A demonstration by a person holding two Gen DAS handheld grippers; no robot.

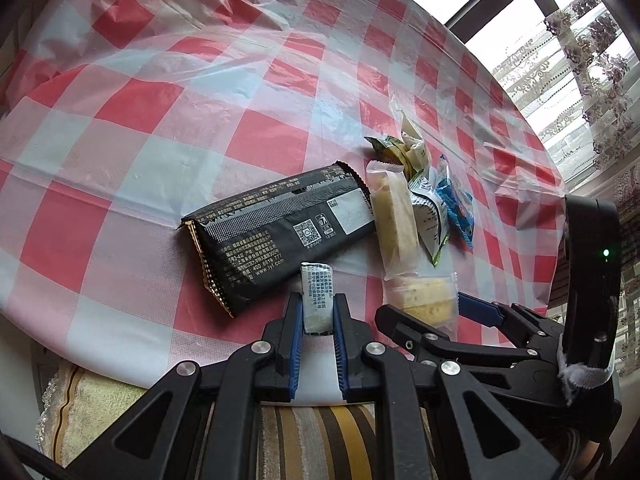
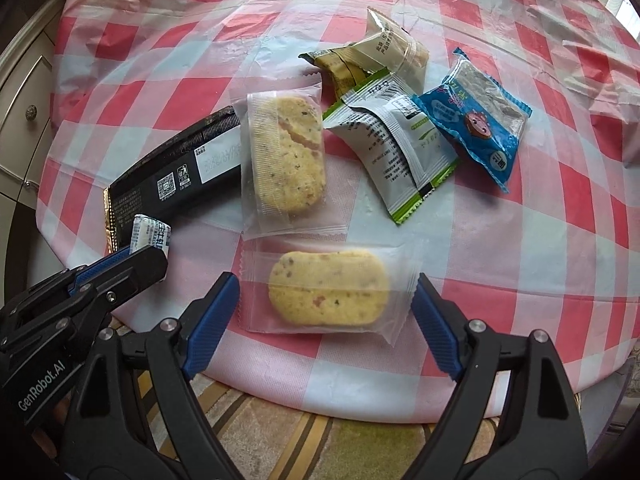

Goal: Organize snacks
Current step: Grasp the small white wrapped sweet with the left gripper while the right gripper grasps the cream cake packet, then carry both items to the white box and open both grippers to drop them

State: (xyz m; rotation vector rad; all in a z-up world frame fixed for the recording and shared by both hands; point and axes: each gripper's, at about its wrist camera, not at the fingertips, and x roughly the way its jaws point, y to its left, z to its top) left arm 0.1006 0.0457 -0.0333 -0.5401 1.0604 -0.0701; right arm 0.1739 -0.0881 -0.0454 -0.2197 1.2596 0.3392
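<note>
Snacks point(image 2: 392, 148) lie loose on the checked tablecloth point(image 2: 520, 240), none in a container.

Under me the round table point(image 2: 540, 240), covered in a red-and-white checked plastic cloth point(image 1: 140, 104), carries a long black packet point(image 1: 280, 232), two clear-wrapped biscuits point(image 2: 286, 160) point(image 2: 328, 288), a white-and-green sachet point(image 2: 404, 156), a blue packet point(image 2: 480, 120) and two tan ones point(image 2: 360, 60).

Left gripper point(image 1: 318, 316) jaws clamped, right gripper point(image 2: 324, 300) jaws spread wide
</note>
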